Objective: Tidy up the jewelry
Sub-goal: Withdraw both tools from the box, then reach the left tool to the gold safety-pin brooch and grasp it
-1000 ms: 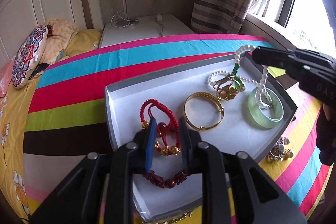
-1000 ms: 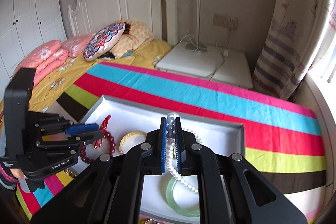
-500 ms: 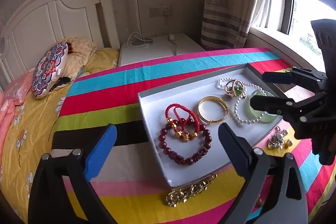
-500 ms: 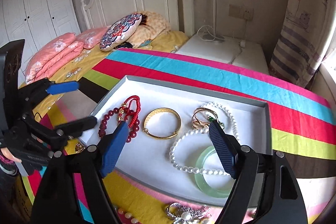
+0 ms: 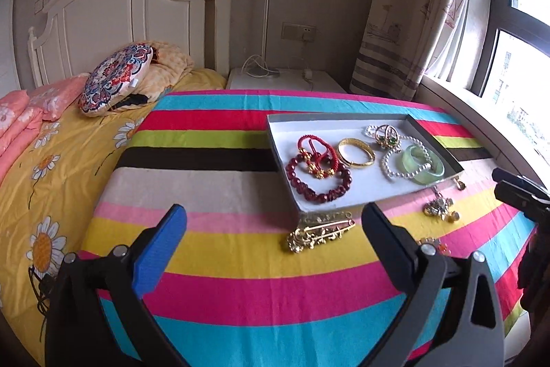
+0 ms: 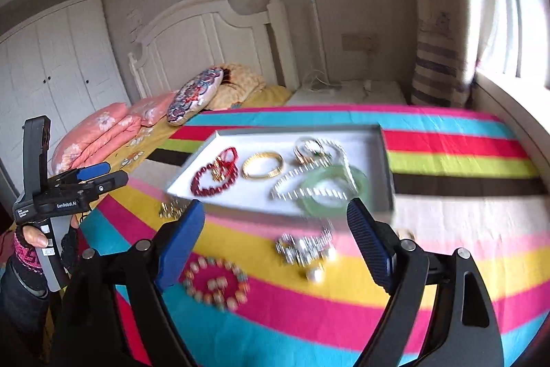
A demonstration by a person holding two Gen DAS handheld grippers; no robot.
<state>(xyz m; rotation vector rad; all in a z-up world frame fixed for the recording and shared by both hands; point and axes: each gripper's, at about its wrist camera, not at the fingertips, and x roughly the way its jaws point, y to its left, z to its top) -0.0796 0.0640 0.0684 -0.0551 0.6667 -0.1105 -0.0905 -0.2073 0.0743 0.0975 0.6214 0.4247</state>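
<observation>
A white tray (image 5: 330,121) (image 6: 357,135) lies on the striped blanket. It holds a dark red bead bracelet (image 5: 321,186), a red cord bracelet (image 5: 311,143), a gold bangle (image 5: 355,153) (image 6: 263,165), a pearl necklace (image 5: 395,167) and a green jade bangle (image 5: 423,165) (image 6: 335,191). A gold brooch (image 5: 319,231), a silver-and-pearl piece (image 5: 440,207) (image 6: 304,248) and a colourful bead bracelet (image 6: 215,281) lie on the blanket in front of the tray. My left gripper (image 5: 273,246) is open and empty, back from the tray. My right gripper (image 6: 275,246) is open and empty above the loose pieces.
Pillows (image 5: 115,78) and a folded pink quilt (image 6: 103,133) lie near the white headboard (image 5: 130,16). A white nightstand (image 5: 285,80) stands behind the bed. A window sill (image 5: 481,123) and curtain run along the right.
The left gripper let go of the red beads and the right of the pearl necklace. Both jaws opened and both grippers pulled back from the tray, where the pieces now lie.
</observation>
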